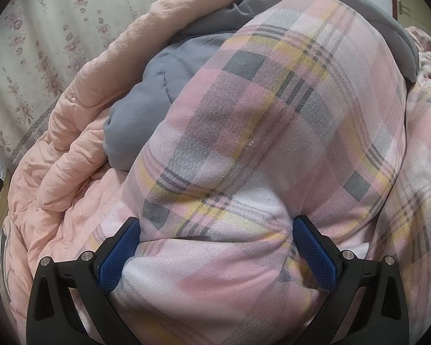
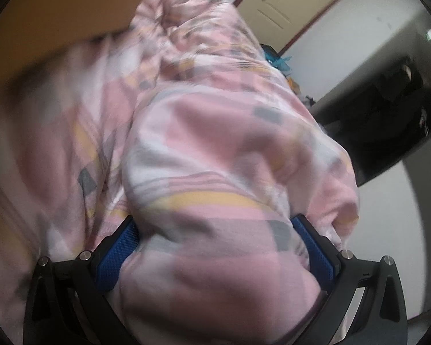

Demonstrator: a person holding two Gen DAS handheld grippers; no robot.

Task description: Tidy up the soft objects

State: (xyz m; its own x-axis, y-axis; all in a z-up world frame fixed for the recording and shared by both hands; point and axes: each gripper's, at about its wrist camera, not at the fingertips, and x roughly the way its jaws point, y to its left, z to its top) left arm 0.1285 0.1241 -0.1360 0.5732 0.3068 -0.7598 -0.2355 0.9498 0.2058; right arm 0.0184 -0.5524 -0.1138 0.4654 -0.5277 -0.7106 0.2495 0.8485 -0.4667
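Observation:
A thick pink plaid quilt (image 1: 258,120) fills the left wrist view. My left gripper (image 1: 217,230) is shut on a bulging fold of it, the blue pads (image 1: 120,254) pressed into the cloth on both sides. The same plaid quilt (image 2: 215,149) fills the right wrist view, blurred. My right gripper (image 2: 215,230) is shut on another thick fold of it, with its blue pads (image 2: 313,244) on each side. A grey padded quilt (image 1: 146,109) and a peach quilt (image 1: 71,172) lie bunched behind the plaid one.
A floral curtain (image 1: 43,28) hangs at the left. A wooden headboard or panel (image 2: 57,8) is at the upper left of the right wrist view. A door (image 2: 296,3) and a dark cabinet (image 2: 388,115) stand beyond the bed.

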